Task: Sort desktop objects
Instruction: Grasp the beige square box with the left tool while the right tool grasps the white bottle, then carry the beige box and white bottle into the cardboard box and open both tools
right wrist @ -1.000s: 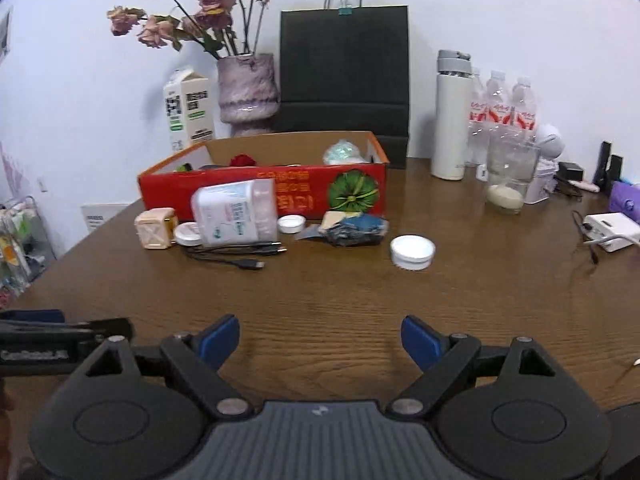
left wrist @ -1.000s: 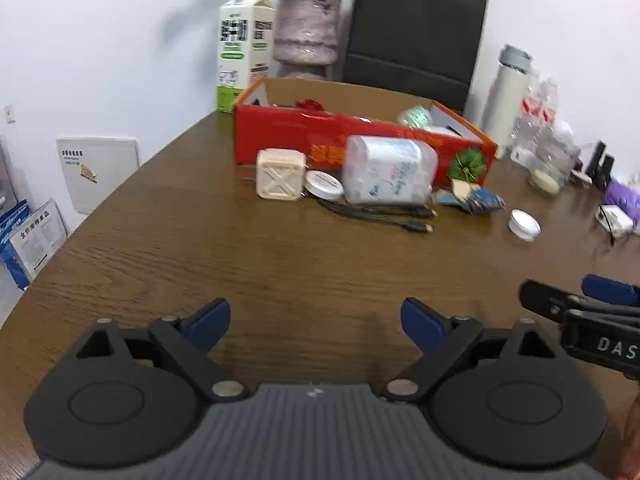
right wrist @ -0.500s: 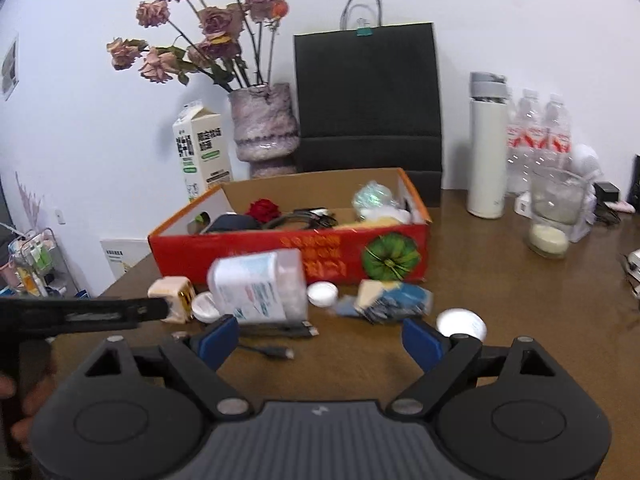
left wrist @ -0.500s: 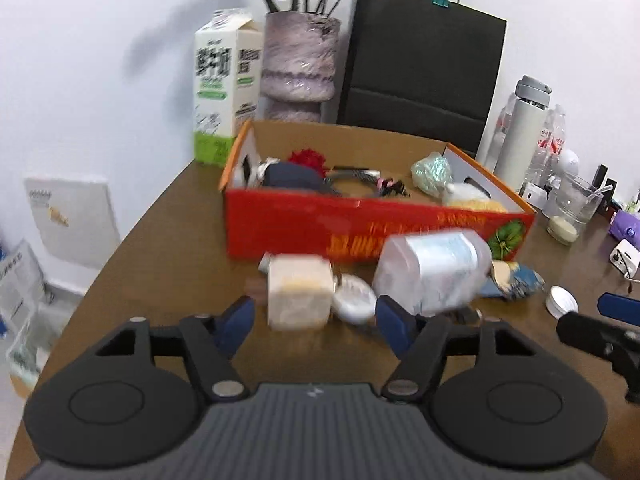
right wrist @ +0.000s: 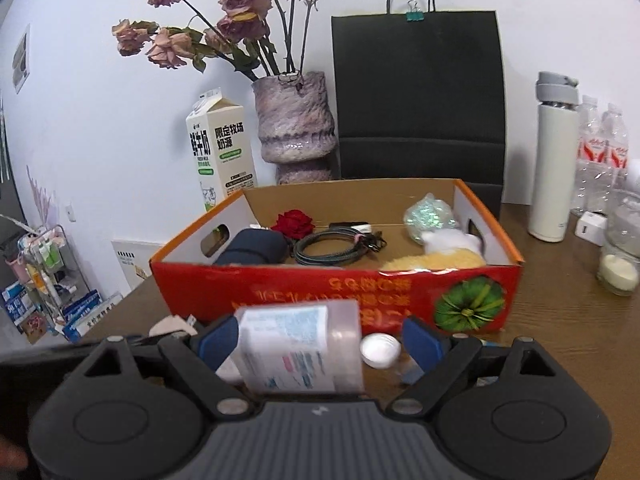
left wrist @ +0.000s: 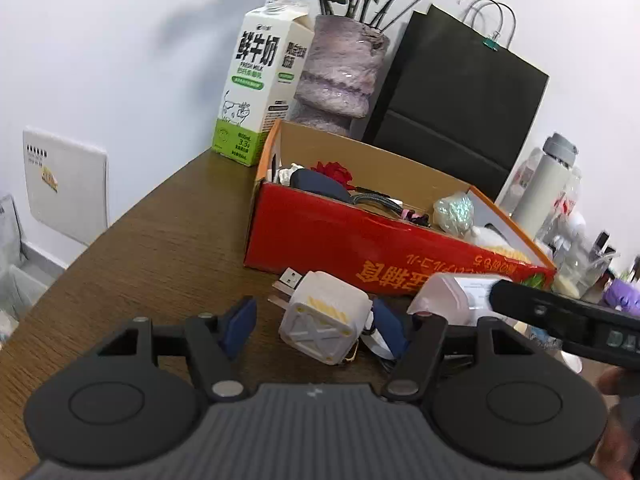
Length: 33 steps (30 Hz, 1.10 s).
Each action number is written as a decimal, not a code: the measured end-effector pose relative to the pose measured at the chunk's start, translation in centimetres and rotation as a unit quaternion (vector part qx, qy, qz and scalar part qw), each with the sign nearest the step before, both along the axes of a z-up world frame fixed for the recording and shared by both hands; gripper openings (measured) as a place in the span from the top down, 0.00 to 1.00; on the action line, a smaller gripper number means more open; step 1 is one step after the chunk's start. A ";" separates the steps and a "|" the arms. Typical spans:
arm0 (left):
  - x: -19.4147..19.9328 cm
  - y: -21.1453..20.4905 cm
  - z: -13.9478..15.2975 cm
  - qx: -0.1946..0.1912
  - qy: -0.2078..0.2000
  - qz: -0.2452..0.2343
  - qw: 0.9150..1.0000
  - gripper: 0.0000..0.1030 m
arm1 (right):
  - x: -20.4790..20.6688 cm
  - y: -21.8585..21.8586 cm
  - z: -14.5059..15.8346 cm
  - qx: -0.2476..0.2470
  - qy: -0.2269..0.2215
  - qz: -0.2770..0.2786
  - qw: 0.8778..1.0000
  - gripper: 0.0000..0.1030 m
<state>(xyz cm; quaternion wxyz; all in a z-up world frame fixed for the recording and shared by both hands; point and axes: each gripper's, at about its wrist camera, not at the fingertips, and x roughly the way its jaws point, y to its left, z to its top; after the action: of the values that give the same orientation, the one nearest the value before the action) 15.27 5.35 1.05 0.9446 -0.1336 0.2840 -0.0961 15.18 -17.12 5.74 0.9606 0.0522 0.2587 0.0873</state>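
My left gripper is open, its blue pads on either side of a cream cube-shaped charger that lies on the table in front of the red cardboard box. My right gripper is open around a lying translucent bottle with a printed label; neither pad visibly presses it. The bottle's end also shows in the left wrist view. A small white lid lies between the bottle and the right pad. The box holds a red rose, a dark pouch, a coiled cable and soft items.
A milk carton, a purple vase with dried roses and a black paper bag stand behind the box. A white flask, water bottles and a glass jar stand at right. The table's left edge is near.
Both grippers have moved forward toward the box. The charger now lies between the left pads and the bottle between the right pads. Both stay open.
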 end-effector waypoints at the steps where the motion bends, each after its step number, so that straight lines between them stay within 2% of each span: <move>1: 0.1 0.0 0.0 -0.001 0.002 -0.002 1.000 0.35 | 0.5 0.3 -0.2 0.000 0.003 0.001 1.000 0.14; 3: 0.3 -0.4 0.0 0.009 -0.003 -0.010 1.000 0.32 | 1.1 0.8 -0.5 0.001 0.008 0.003 1.000 0.14; 5: 1.0 -0.9 -0.1 0.021 0.003 -0.021 1.000 0.34 | 1.7 0.9 -0.8 0.013 0.008 0.004 1.000 0.14; 8: 1.5 -1.2 0.0 0.015 -0.002 -0.037 0.999 0.44 | 2.4 0.7 -1.1 0.027 0.012 0.006 1.000 0.14; 11: 1.3 -1.1 -0.1 0.014 -0.003 -0.041 0.999 0.45 | 2.3 -0.3 -1.3 0.044 0.016 0.006 0.999 0.15; 14: 0.6 -0.8 0.5 0.024 -0.010 -0.026 0.999 0.45 | 1.9 -0.9 -1.4 0.055 0.018 -0.002 0.998 0.15; 17: -0.5 0.3 1.2 0.005 -0.031 -0.006 0.999 0.46 | 1.3 -0.2 -1.4 0.042 0.014 0.002 0.999 0.15; 20: -0.9 1.0 1.9 0.003 -0.045 0.011 0.999 0.46 | 0.9 1.2 -1.7 0.007 -0.002 0.007 1.000 0.15; 25: -0.6 1.1 1.7 -0.002 -0.031 0.012 0.999 0.46 | 1.3 2.7 -2.3 -0.043 -0.013 -0.007 0.999 0.21; 29: -1.5 0.9 2.6 -0.004 -0.070 0.013 0.997 0.46 | -0.9 1.6 -0.2 -0.011 -0.041 -0.008 0.999 0.21; 33: -1.4 0.1 5.6 -0.009 -0.076 -0.016 0.997 0.46 | -2.9 -1.2 4.9 0.033 -0.080 -0.010 0.996 0.21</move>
<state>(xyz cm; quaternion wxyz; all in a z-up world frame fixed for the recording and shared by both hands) 13.89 5.41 6.62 0.9605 -0.1301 0.2127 -0.1237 12.28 -18.34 10.59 0.9769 0.0791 0.1770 0.0903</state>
